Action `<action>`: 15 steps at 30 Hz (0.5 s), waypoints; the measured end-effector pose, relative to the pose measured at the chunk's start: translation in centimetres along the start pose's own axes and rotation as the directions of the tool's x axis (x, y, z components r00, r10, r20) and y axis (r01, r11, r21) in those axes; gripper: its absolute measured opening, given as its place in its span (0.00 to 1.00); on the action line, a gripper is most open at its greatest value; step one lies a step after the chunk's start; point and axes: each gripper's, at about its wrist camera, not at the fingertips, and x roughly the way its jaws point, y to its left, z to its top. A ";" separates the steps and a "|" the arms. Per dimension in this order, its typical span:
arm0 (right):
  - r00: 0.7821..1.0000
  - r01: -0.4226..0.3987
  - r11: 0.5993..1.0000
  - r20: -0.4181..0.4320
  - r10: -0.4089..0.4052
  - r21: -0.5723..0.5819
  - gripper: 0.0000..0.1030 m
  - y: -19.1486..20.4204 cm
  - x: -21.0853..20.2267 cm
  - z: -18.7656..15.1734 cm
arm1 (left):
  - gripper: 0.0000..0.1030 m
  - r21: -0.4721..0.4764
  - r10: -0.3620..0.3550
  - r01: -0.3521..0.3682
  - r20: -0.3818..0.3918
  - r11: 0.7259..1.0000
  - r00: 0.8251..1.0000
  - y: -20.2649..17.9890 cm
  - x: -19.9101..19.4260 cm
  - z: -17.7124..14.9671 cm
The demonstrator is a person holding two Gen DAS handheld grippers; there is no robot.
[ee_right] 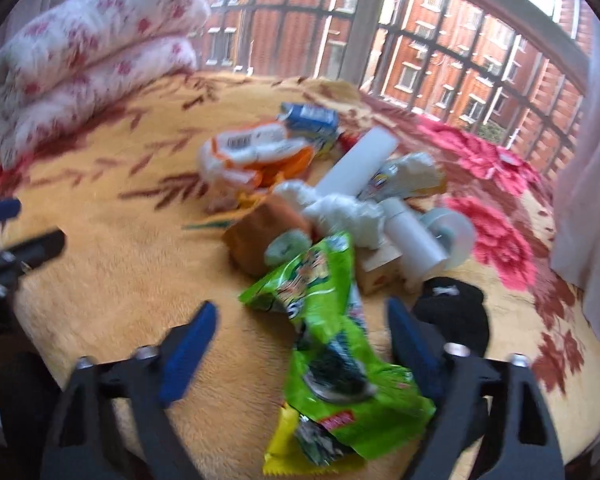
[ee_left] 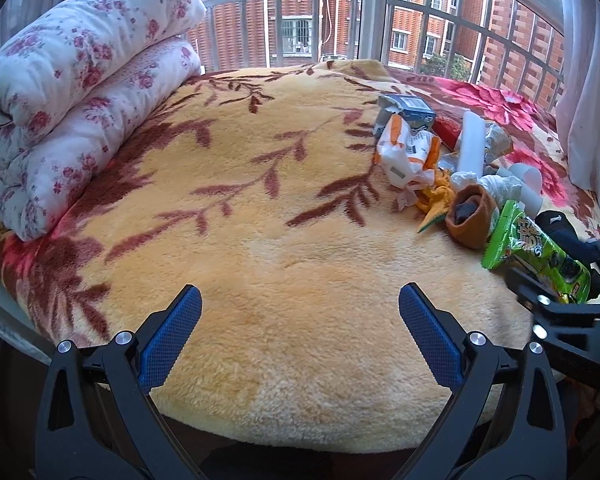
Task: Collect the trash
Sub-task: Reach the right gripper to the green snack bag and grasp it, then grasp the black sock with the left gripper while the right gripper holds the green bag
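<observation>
1. A bed by a barred window carries a yellow plush blanket with brown leaf sprays and red flowers; brick buildings show outside.
2. A folded floral quilt lies at the bed's far left corner, well apart from the trash.
3. The trash heap sits on the blanket toward the window's right side: a blue carton, an orange-and-white wrapper, a white tube, crumpled white plastic and a brown sock.
4. The green snack bag lies at the heap's near edge, just beside a black sock.
5. The bag's long axis runs from the heap toward the right tongs, its yellow-trimmed end nearest the camera.
6. The right tongs stand partly open, astride the green snack bag; the bag lies between the blue pads, which do not press on it. The view is blurred.
7. The left tongs stand wide open over bare blanket, left of the heap, holding nothing.
8. In the left wrist view, the right tongs reach in from the right edge at the green snack bag.
</observation>
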 end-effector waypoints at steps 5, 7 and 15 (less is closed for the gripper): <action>0.997 0.067 0.997 -0.028 -0.068 -0.044 0.26 -0.1 1.7 -1.1 | 0.94 0.001 0.002 -0.002 -0.005 1.000 1.000 0.1 -0.3 -0.3; 1.000 -0.006 1.000 0.000 0.006 0.015 0.23 -1.2 0.3 -1.4 | 0.94 0.012 0.003 -0.003 -0.004 1.000 1.000 -0.3 -0.5 -0.3; 0.966 -0.220 0.936 0.193 0.170 0.275 0.18 -9.1 -6.3 -3.7 | 0.94 0.065 -0.047 0.048 -0.022 0.997 0.999 -3.9 -0.5 -0.3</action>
